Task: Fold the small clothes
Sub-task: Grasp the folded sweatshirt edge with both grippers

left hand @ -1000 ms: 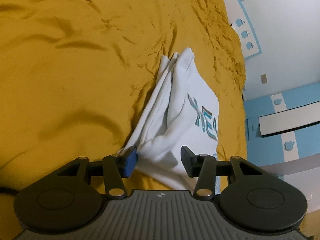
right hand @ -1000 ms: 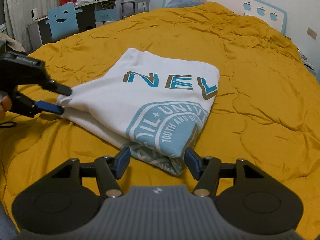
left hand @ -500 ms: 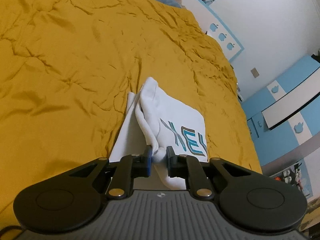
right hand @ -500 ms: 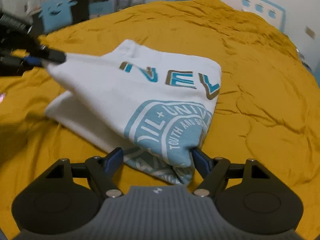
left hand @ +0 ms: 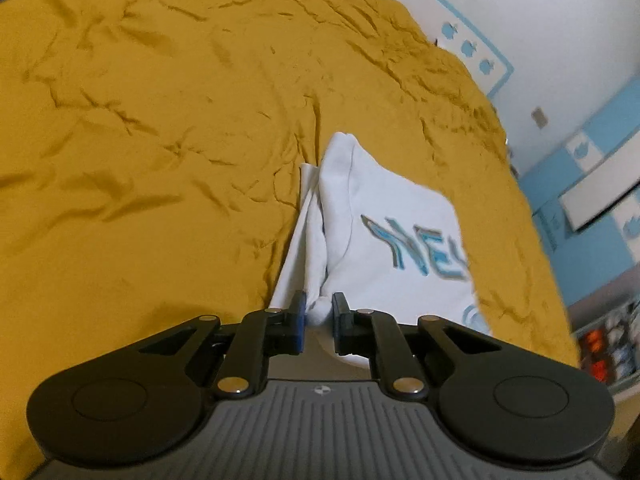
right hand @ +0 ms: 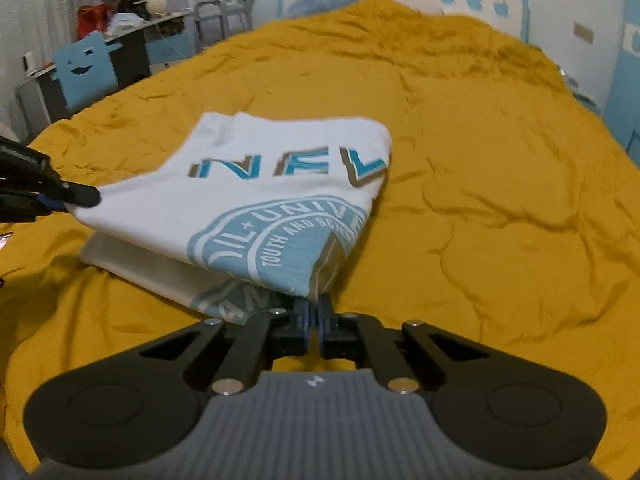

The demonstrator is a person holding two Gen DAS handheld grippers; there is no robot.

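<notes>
One white T-shirt (right hand: 256, 204) lies folded on the yellow bed cover (right hand: 480, 184), and you have two grippers on it, one at each near corner. Your left gripper (left hand: 319, 312) has its fingers (left hand: 298, 322) drawn nearly together, clenched on a bunched white corner of the shirt; in the right wrist view that same gripper (right hand: 76, 200) shows at the left edge, pinching the shirt's upper layer and holding it clear of the layer beneath. Your right gripper (right hand: 314, 312) has its fingers (right hand: 328, 320) pressed almost flush, with only a thin gap between them, nipping the corner where the round blue print wraps around the fold. Between your two holds the top layer hangs taut and raised, while the lower layer rests flat on the cover. Three blue apple shapes (right hand: 474, 0) mark the headboard beyond the bed, and one blue chair (right hand: 86, 70) with a cut-out face stands at the far left beside the shelves.
</notes>
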